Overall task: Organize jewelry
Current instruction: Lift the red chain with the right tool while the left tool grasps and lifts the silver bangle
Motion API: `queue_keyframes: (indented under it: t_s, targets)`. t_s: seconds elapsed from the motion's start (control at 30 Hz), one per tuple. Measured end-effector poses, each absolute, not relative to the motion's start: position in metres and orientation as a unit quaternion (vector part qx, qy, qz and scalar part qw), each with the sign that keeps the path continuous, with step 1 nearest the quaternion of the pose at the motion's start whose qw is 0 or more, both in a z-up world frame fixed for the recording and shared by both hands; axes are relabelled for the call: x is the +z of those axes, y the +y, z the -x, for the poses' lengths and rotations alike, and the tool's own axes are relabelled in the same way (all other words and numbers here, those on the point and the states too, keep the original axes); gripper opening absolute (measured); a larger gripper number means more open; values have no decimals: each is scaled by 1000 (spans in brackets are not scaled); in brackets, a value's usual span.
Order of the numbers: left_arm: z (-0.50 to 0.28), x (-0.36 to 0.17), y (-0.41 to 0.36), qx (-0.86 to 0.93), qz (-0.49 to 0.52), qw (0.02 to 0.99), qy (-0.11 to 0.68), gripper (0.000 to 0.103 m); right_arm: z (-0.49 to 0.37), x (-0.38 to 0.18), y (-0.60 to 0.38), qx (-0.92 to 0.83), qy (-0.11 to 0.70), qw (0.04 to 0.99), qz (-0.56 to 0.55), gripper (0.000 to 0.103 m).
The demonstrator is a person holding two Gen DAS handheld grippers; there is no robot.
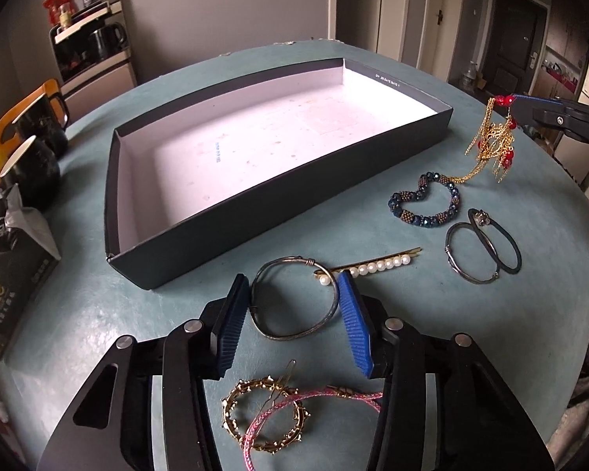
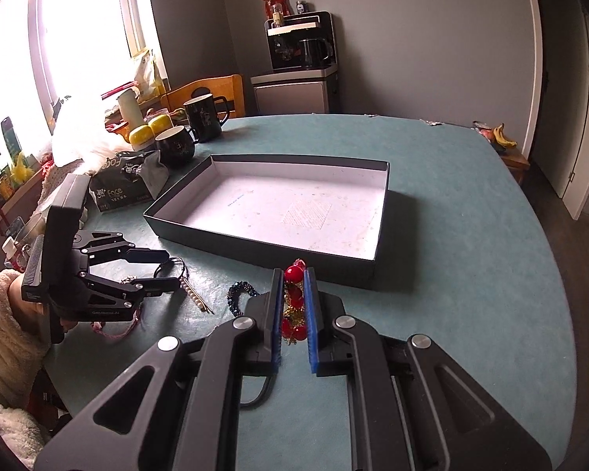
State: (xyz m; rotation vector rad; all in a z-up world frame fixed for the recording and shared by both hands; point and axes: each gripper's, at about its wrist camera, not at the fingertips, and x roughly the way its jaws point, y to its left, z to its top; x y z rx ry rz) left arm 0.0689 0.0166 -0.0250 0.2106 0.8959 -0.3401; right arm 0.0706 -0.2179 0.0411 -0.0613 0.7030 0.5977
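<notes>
An empty dark box with a white inside (image 1: 255, 145) (image 2: 294, 212) lies on the teal table. My right gripper (image 2: 294, 272) (image 1: 512, 99) is shut on a gold chain piece with red beads (image 1: 491, 141) (image 2: 293, 298) and holds it above the table, right of the box. My left gripper (image 1: 294, 280) (image 2: 176, 274) is open, its pads either side of a dark wire bangle (image 1: 294, 302). A pearl hair pin (image 1: 373, 265), a blue beaded bracelet (image 1: 424, 200), two dark rings (image 1: 483, 245), a gold studded hoop (image 1: 263, 412) and a pink cord (image 1: 294, 408) lie nearby.
Two dark mugs (image 1: 39, 145) (image 2: 188, 129) and a tissue pack (image 1: 8, 259) (image 2: 125, 184) stand left of the box. Yellow-lidded jars (image 2: 149, 129) and clutter sit by the window. The table edge curves off on the right (image 2: 549, 274).
</notes>
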Motion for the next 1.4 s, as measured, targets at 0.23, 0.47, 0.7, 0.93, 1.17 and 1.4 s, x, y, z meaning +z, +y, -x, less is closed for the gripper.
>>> queue_keyframes:
  t_s: [0.23,0.47,0.7,0.93,1.17,1.4]
  targets:
    - [-61,-19,13,-159,-111,887,420,49,-68,46,-221,286,335,897,28,10]
    - [-43,7,13,-161,-108,898,395,49,-66,62,-223,290,319,902,28,10]
    - [-38,39,20,-161,-100,912,365,49,-70,88,-218,292,287,912,29,10]
    - [-79,50,26,-130,-100,913,373,49,-93,107,-210,295,265,918,4,10]
    - [-121,51,35,-80,-90,918,379,49,-129,94,-208,277,282,918,-33,10]
    - [-148,30,42,-43,-79,914,395,49,-163,61,-199,254,317,912,-53,10]
